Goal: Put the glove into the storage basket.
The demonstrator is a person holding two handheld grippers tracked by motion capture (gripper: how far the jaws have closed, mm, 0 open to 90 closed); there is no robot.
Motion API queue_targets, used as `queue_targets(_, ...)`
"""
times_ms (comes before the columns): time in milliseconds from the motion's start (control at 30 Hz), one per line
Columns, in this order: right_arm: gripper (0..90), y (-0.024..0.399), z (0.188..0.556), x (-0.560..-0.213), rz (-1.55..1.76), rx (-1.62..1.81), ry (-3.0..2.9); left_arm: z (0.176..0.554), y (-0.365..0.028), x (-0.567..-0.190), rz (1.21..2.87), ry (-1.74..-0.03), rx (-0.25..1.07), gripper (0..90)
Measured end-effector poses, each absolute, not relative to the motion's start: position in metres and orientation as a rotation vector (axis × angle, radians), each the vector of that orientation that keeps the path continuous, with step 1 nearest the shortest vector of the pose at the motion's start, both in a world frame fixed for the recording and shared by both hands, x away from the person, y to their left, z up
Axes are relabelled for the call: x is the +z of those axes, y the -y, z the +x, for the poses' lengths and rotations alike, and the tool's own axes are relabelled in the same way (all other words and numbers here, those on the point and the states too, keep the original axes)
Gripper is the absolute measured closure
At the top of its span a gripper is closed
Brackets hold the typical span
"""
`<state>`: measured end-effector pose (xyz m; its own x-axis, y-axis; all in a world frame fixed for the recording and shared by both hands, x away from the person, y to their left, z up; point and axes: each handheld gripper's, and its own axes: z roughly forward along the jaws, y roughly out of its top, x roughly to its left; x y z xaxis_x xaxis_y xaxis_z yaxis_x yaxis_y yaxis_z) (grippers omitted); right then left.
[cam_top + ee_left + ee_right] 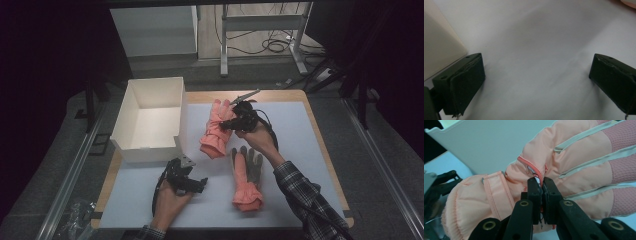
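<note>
On the white mat, from left to right: my left gripper (192, 184) rests low near the front edge with its jaws spread wide and nothing between them, just in front of the white box (131, 111). That box stands open at the mat's left rear corner, and what I can see of its inside looks empty.

Just right of the box, my right gripper (231, 124) has the pink ski glove (215, 131) lifted off the mat, cuff hanging down; its jaws are pinched nearly together on a small fold at the back of the hand (539, 185), beside the zip seam.

I judge the glove light, soft and padded. It will sag and swing from a small pinch, and the smooth shell may slip, so a fold of fabric or the thicker ribbed cuff gives the surest hold.

Farther right and nearer to me, the second glove (246, 179) lies flat on the mat, grey palm up, pink cuff toward me, well apart from the box.
</note>
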<state>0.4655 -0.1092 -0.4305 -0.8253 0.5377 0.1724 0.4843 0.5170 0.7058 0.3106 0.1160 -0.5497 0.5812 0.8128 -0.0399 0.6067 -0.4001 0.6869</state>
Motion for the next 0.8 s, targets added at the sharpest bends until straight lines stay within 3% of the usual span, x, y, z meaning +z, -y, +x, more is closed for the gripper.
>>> queue_targets(800, 85.1, 0.157, 0.416, -0.401, 0.793, 1.295, -2.711, 0.311, -0.116, -0.550, 2.142, -1.126, 0.400, 0.5)
